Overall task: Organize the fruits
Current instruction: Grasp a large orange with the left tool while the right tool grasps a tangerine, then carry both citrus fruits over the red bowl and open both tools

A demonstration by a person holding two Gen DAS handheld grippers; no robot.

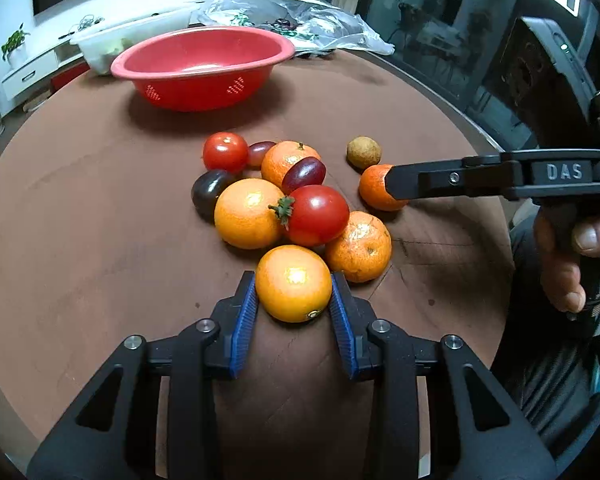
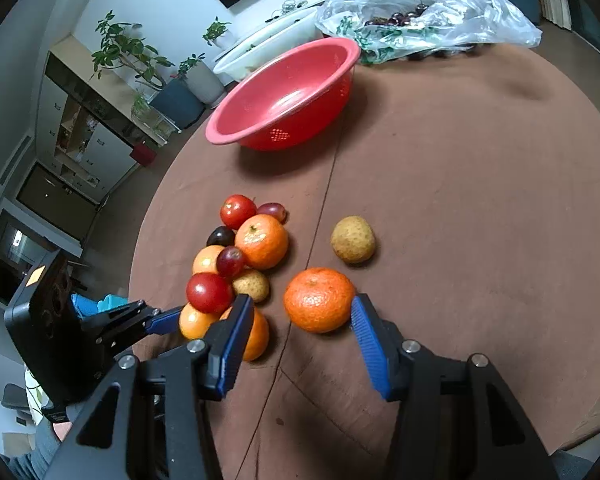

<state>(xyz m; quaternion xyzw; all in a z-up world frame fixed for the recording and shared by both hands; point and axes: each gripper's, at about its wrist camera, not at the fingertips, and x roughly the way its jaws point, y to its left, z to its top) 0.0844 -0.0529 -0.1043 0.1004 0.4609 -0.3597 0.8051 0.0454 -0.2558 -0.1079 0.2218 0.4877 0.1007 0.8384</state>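
Observation:
A heap of fruit lies on the brown table point(image 1: 100, 220): oranges, red tomatoes point(image 1: 318, 214), dark grapes point(image 1: 303, 174) and a tan longan point(image 1: 363, 152). My left gripper point(image 1: 294, 286) is shut on a smooth orange point(image 1: 293, 283) at the near side of the heap; both blue pads point(image 1: 247, 312) touch it. My right gripper point(image 2: 298, 314) is open around a mandarin point(image 2: 319, 299) that sits apart from the heap; its right pad point(image 2: 366, 336) touches the fruit, its left pad stands off. That mandarin point(image 1: 376, 188) also shows in the left wrist view. A red colander bowl point(image 1: 204, 62) stands empty at the far side.
A clear plastic bag point(image 2: 424, 12) holding cherries lies behind the bowl, beside a white tray point(image 2: 260, 50). A second longan point(image 2: 353, 239) lies beyond the mandarin, another point(image 2: 253, 285) in the heap. The table edge curves close on the right.

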